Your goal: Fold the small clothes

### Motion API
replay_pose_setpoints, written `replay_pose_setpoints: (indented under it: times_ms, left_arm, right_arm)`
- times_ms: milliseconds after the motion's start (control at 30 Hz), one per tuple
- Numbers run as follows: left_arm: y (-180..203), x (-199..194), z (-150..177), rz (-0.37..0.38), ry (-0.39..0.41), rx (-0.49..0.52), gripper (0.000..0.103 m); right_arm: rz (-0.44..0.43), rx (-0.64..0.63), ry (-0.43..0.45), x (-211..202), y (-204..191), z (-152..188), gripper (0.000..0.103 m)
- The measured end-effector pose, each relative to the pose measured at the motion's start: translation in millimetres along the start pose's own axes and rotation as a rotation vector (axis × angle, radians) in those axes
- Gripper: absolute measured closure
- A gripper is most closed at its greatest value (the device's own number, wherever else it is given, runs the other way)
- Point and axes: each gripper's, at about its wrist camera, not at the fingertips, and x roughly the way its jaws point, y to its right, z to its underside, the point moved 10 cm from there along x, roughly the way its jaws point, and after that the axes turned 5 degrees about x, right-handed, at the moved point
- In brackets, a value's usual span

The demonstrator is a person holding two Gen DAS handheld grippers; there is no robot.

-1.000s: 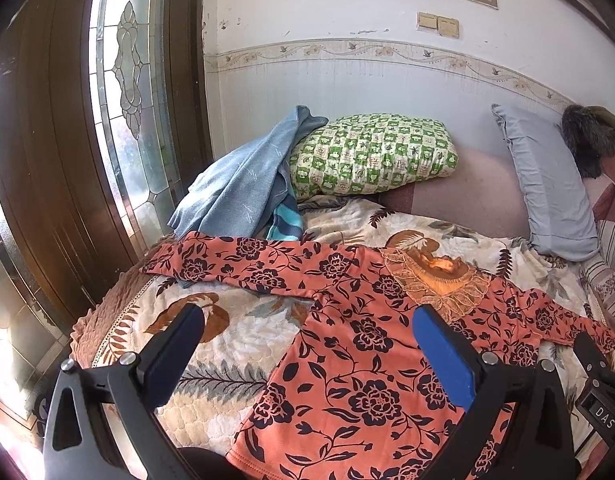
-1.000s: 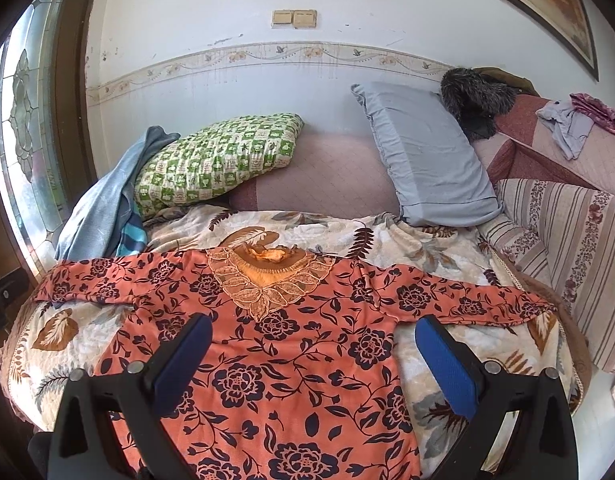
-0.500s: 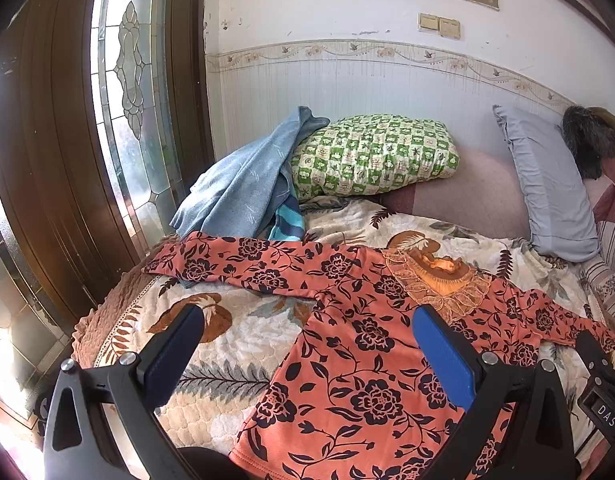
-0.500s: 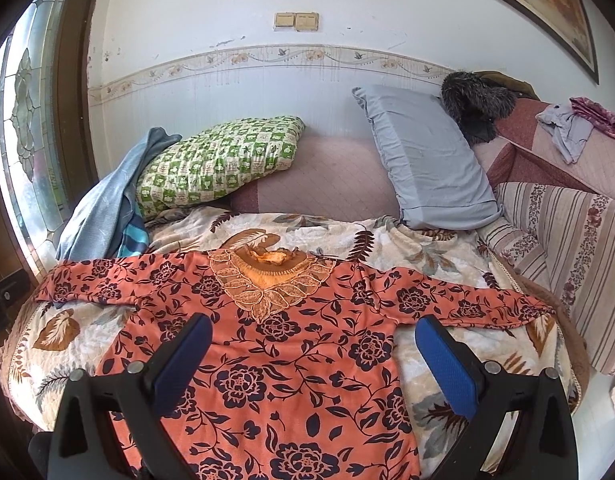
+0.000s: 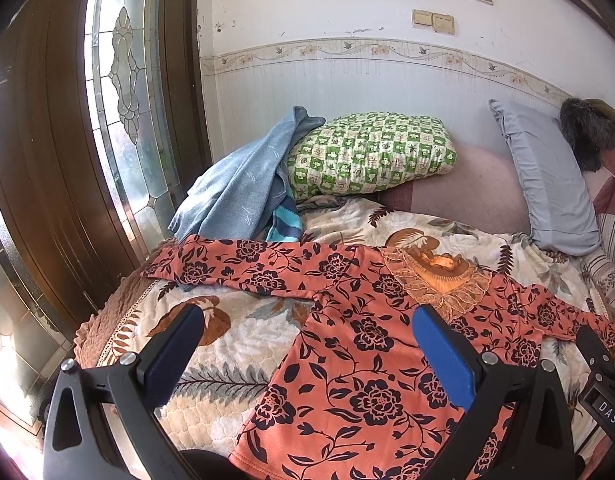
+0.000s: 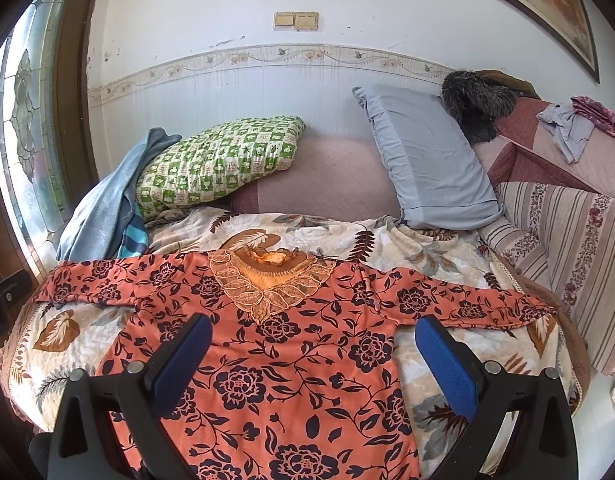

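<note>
So it's a bed [image 6: 439,256] with a cream leaf-print blanket, pushed up against a white wall with a flowery border strip and a stained-glass window [image 5: 123,80] over at 9 o'clock. Spread flat across the blanket is the orange floral top [image 6: 291,360] (black roses, lacy collar at 12 o'clock, both sleeves stretched straight out to 9 and 3). Behind it there's a green checked pillow [image 6: 219,164] at about 11, with a blue towel [image 5: 243,188] draped against it, and a grey pillow [image 6: 427,160] leaning up at 1 o'clock.

Left gripper [image 5: 307,344] hangs above the top's left side, fingers [image 5: 443,356] spread wide with nothing between them. Right gripper [image 6: 311,356] is the same deal over the middle of the top: fingers [image 6: 447,364] wide apart, not touching the fabric as far as I can see.
</note>
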Motion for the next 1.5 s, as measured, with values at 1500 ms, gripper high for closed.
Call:
replay_pose_setpoints:
  times_ms: [1500]
  left_arm:
    - [43, 147, 70, 0.143, -0.368, -0.033, 0.000]
  right_arm:
    - [0.051, 0.610, -0.214, 138, 242, 60, 0.008]
